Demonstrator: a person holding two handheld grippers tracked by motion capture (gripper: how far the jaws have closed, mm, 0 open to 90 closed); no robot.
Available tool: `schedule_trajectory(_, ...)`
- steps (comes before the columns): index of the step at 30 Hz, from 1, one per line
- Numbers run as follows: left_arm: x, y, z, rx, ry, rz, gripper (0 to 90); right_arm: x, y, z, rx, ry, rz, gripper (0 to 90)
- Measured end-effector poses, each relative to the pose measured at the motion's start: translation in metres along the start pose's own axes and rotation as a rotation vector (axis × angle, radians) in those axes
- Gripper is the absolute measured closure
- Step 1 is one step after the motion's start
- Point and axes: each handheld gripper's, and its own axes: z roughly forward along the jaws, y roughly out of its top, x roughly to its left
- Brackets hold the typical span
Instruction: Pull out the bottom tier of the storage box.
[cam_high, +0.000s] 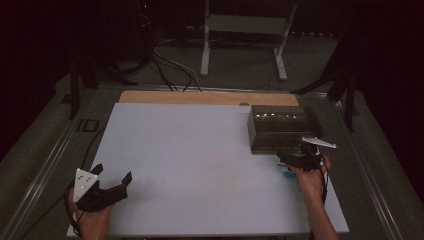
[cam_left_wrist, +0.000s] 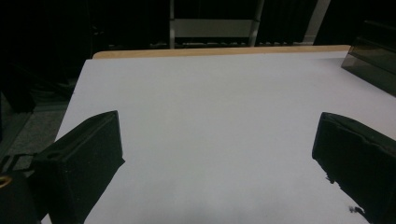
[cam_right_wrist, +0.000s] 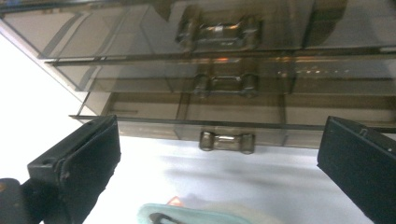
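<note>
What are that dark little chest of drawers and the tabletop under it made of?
The drawer chest looks like smoky, see-through plastic with a glossy finish: its inner walls and handles show through the fronts, which catch reflections. The tabletop looks like a matte white board, perhaps laminate, with a wood-coloured strip along its far edge.

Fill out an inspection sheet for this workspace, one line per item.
Surface: white tabletop with a wooden strip at its far edge; bare in the middle.
Job's things: smoky clear drawer unit at the far right; three handled drawers, the bottom drawer pulled out a little. A pale green item lies on the table in front of it.
Clutter: nothing seen.
Grippers: left gripper near the left front corner, open and empty; right gripper before the drawers, open, nothing between its jaws.
Cables: one trails from the left gripper; several lie on the floor beyond the table.
Surroundings: dark room, white frame legs behind.
</note>
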Motion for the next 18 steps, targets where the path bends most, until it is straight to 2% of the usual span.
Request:
schedule_trajectory(6,0.000,0.000,0.000,0.000,-0.001,0.000,3.3,-0.005,0.005,-0.007,-0.008,0.006,-0.002,0.0)
schedule_trajectory(12,0.000,0.000,0.001,0.002,-0.002,0.000,3.3,-0.013,0.013,-0.016,-0.003,0.013,-0.034,0.0)
schedule_trajectory(18,-0.001,0.000,0.001,0.003,-0.002,0.001,3.3,-0.016,0.022,-0.018,0.017,0.019,-0.090,0.0)
